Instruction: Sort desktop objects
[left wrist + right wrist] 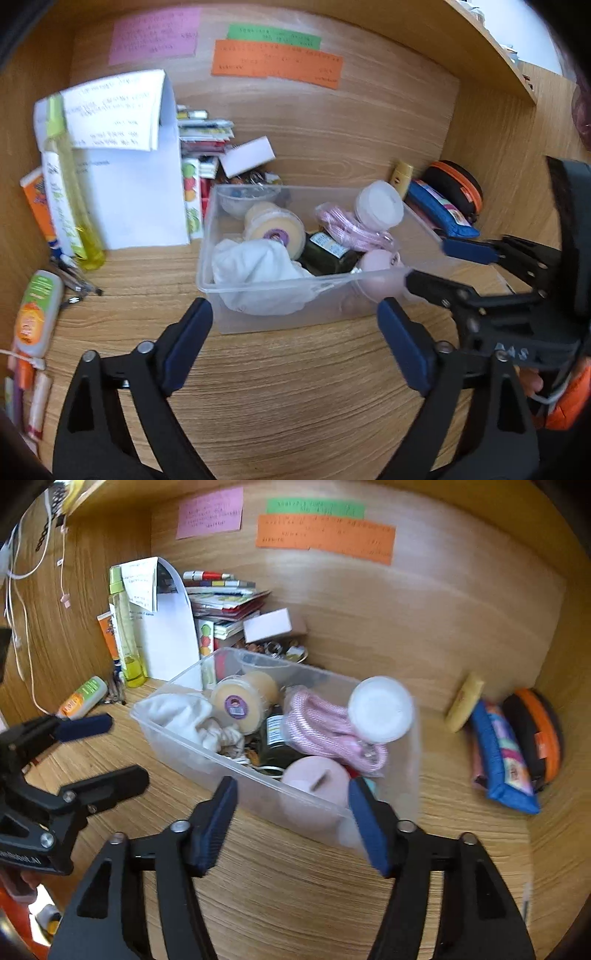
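Observation:
A clear plastic bin stands on the wooden desk. It holds a white cloth, a beige jar with a purple label, a dark bottle, a pink cord, a white-lidded jar and a pink round object. My left gripper is open just short of the bin's front wall, with nothing held. Facing the bin's near right corner, my right gripper is open too, its pads clear of the plastic.
Left of the bin stand a yellow bottle, a white paper folder and stacked booklets. A green-orange tube and pens lie at the left wall. A blue pouch and a black-orange case lean at the right wall.

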The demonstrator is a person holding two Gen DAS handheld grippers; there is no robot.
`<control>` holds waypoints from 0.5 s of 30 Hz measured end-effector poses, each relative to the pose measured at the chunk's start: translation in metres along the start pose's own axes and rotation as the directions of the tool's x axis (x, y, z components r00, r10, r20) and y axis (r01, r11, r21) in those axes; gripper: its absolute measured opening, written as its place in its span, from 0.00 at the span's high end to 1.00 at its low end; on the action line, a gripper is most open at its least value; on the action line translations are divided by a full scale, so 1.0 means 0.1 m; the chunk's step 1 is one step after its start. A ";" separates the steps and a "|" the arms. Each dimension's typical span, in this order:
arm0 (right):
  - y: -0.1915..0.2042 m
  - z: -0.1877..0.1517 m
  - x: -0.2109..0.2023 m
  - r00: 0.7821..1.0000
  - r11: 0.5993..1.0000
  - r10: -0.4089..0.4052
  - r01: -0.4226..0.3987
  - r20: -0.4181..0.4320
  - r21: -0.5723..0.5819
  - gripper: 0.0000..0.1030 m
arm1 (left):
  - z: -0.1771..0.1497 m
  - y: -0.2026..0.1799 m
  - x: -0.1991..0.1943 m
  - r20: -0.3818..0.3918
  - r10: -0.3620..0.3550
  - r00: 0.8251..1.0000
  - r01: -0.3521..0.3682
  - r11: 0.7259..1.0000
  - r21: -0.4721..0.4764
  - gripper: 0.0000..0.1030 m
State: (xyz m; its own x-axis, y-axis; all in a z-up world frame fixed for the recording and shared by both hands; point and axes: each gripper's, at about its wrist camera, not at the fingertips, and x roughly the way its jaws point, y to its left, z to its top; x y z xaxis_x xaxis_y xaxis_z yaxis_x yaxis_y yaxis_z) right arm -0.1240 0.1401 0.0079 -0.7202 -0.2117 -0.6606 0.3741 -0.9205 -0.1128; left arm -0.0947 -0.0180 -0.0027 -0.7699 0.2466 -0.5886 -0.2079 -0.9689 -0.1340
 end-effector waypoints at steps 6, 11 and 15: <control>-0.01 -0.09 -0.32 0.994 0.998 -0.066 0.067 0.086 -0.008 0.26 | 0.05 -0.10 -0.21 0.055 0.073 0.996 -0.073 0.997 -0.015 0.05; -0.03 -0.18 -0.58 0.983 0.994 -0.107 0.108 0.149 0.005 0.19 | 0.04 -0.23 -0.37 0.095 0.129 0.987 -0.128 0.992 -0.013 0.05; -0.08 -0.28 -0.78 0.976 0.993 -0.117 0.112 0.186 0.038 0.18 | -0.01 -0.37 -0.47 0.121 0.161 0.979 -0.163 0.987 0.007 0.05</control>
State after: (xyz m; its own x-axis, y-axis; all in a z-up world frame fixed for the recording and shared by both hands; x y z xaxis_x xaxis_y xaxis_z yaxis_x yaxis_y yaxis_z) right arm -0.0545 0.1736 0.0400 -0.8549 -0.1596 -0.4936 0.2684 -0.9503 -0.1576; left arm -0.0501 0.0058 0.0294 -0.8608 0.0879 -0.5013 -0.0839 -0.9960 -0.0305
